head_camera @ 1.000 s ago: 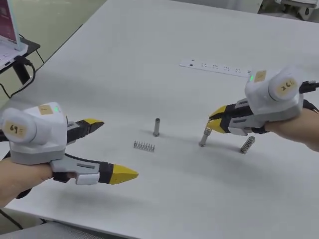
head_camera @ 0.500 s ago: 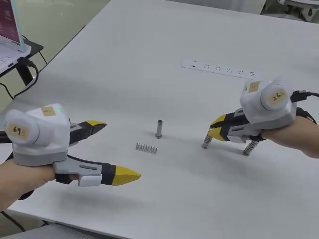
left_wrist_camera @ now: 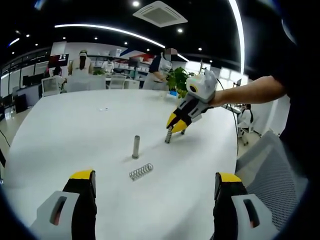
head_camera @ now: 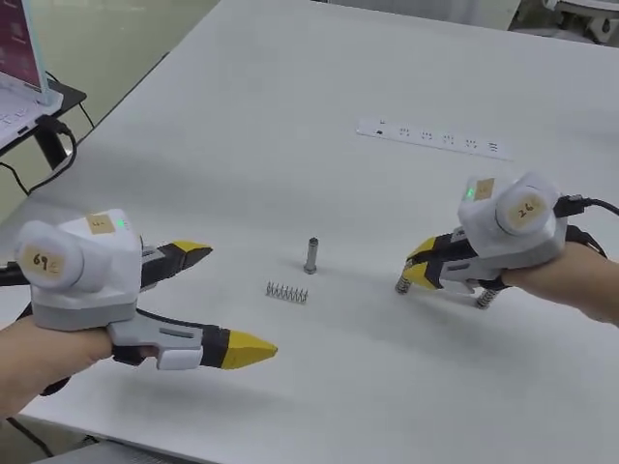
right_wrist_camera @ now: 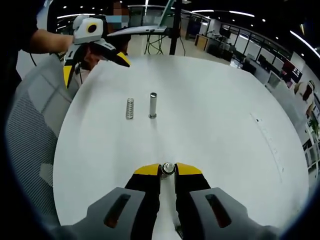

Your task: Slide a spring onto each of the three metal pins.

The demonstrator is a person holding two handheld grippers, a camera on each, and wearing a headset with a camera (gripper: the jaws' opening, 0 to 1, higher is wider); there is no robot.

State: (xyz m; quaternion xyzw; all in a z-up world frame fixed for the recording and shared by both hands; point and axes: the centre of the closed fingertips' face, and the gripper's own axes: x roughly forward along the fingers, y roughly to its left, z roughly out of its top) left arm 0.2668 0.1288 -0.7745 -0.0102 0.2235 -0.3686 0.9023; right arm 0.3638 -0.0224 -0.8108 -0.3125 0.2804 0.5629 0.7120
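The right gripper (right_wrist_camera: pixel 168 171) has its black, yellow-tipped jaws drawn close together, pinching the round top of a short grey spring-clad metal pin (head_camera: pixel 402 284), which leans on the white tabletop (head_camera: pixel 290 116). In the head view the gripper is held low over the table, its jaws pointing left and down at that pin. Just behind it, partly hidden under the gripper's body, stands a second spring-clad pin (head_camera: pixel 486 297), also tilted.

The left gripper (head_camera: pixel 227 302) hovers over the near left part of the table with its jaws spread wide and nothing between them, pointing right toward the middle of the table.

Between the two grippers stands a bare grey metal pin (head_camera: pixel 311 256), upright and free of any coil. Just in front of it, apart from it, a small loose silver coil spring (head_camera: pixel 287 292) lies on its side. In the left gripper view both sit ahead of the open jaws, the spring nearer.

Farther back on the table lies a long white power strip (head_camera: pixel 435 138), well apart from the pins.
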